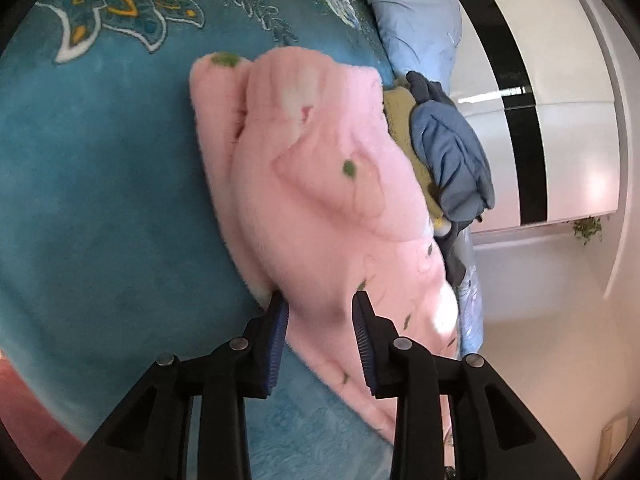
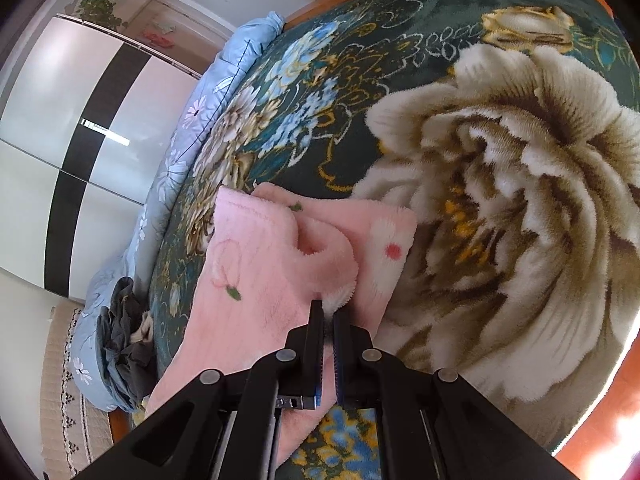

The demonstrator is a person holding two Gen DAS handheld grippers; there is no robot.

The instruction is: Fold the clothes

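Pink fleece garment (image 1: 320,184) lies bunched in layers on my bed's teal floral blanket (image 1: 100,184), its bulk toward 12 o'clock from my left tongs (image 1: 320,300). Those stand with the jaws spread wide either side of a thick fold at the near hem, not yet bearing on it as far as I can judge. My right tongs (image 2: 329,312) have the jaws drawn nearly together on a fluffy edge of the same garment (image 2: 256,264), pinching it. At 2 o'clock in the left view a blue-grey garment (image 1: 452,152) sits heaped over something yellow (image 1: 400,116) against the pale blue quilt (image 1: 420,12).

I judge a fold is under way: one edge held, the other side straddled. Whether the cloth is being doubled over or pulled flat, I cannot tell. Next, my left tongs need to close on the hem, so both sides travel level, since the thick pile could slip or drag a lower layer along.
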